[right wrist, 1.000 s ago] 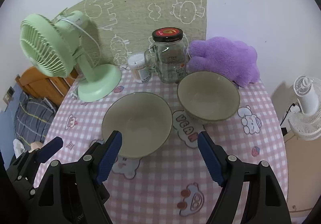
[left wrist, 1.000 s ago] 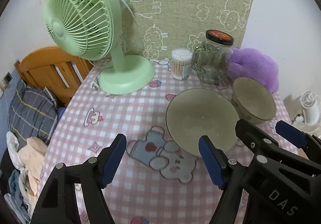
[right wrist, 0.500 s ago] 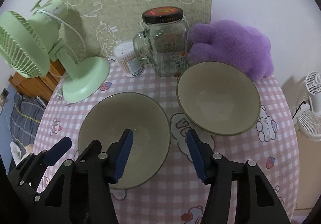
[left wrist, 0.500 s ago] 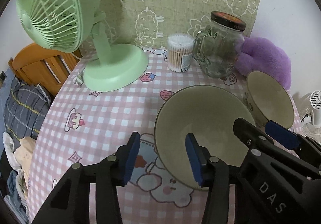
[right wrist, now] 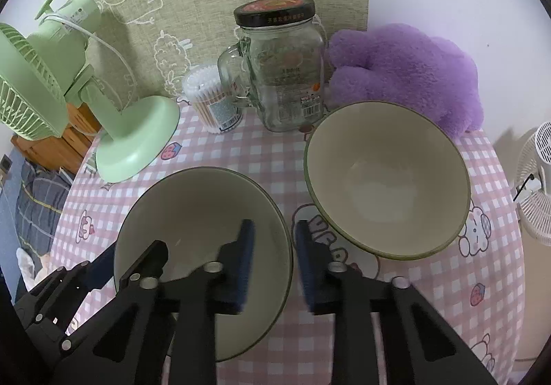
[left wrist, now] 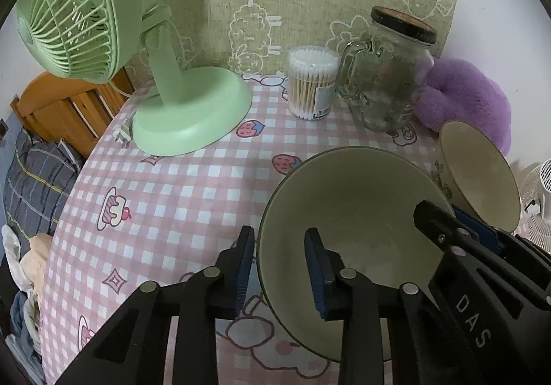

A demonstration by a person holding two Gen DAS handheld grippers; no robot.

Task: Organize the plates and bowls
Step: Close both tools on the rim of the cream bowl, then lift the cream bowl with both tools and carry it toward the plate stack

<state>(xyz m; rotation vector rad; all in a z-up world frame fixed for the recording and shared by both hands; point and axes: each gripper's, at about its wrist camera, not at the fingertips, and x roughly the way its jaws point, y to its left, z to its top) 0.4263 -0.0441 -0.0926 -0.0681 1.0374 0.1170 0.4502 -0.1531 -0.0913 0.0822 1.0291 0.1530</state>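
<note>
Currently the near bowl point(right wrist: 203, 240), mid-table beside the second bowl point(right wrist: 385, 178), is straddled at opposite rims by left gripper point(left wrist: 279, 271) and right gripper point(right wrist: 273, 264); fingers narrowed, not clamped. Uneven closing risks tipping.

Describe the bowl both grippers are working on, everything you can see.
The near bowl is a wide, shallow, beige, glazed-looking dish with a thin dark-green rim and nothing in it. It sits upright on the pink checked tablecloth, apart from the second bowl. The left gripper straddles its left rim and the right gripper its right rim, each with one pad inside and one outside; whether the pads press the wall is unclear.
</note>
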